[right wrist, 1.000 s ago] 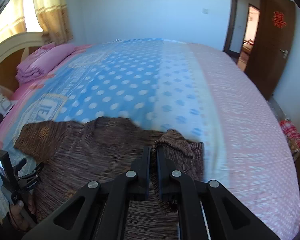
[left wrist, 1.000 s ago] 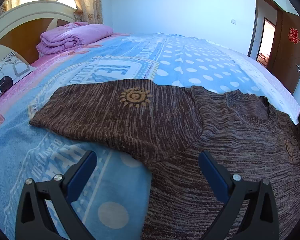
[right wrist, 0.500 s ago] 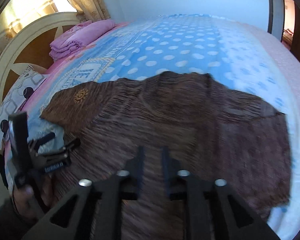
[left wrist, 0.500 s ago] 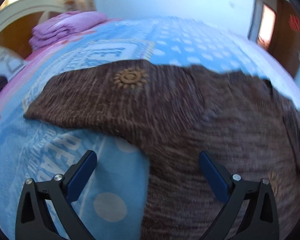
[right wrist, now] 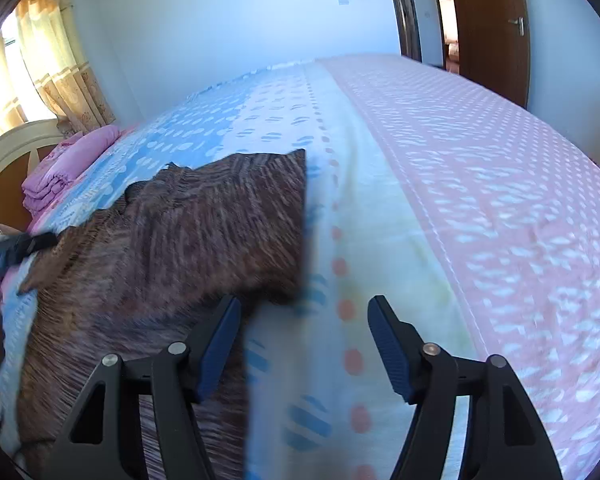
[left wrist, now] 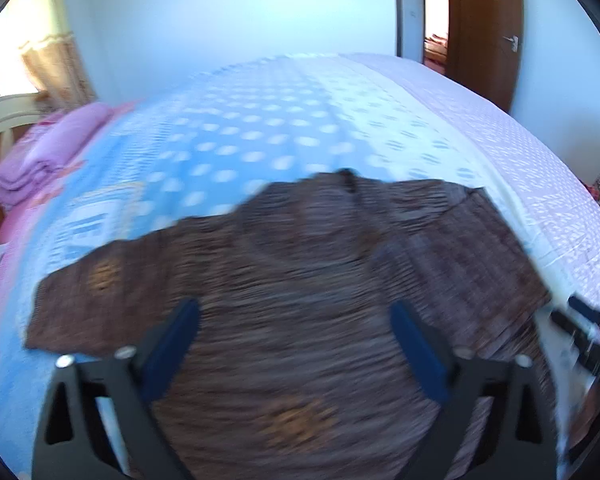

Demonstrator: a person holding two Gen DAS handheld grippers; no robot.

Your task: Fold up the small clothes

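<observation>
Lying spread across the blue-dotted bedspread [left wrist: 260, 132]: brown knit sweater [left wrist: 300, 280], body flat, one sleeve reaching out to the left, the other doubled in at the right edge. Hovering over the sweater's middle: left gripper [left wrist: 294, 344], jaws wide apart though just closing a little, cloth beneath but nothing pinched. Hanging at the garment's right border: right gripper [right wrist: 304, 340], jaws apart and just opening, only bedspread and the sweater's edge showing between them, nothing clamped. Resting near the headboard [right wrist: 8, 148]: a folded pink blanket [right wrist: 64, 168], untouched. Standing ajar behind: brown door [left wrist: 488, 28]. Looking barely begun, by this evidence: one sleeve possibly turned in, the far sleeve still outstretched, the body not yet folded over. Blurring much of both views: motion, so fine creases impossible to judge.
</observation>
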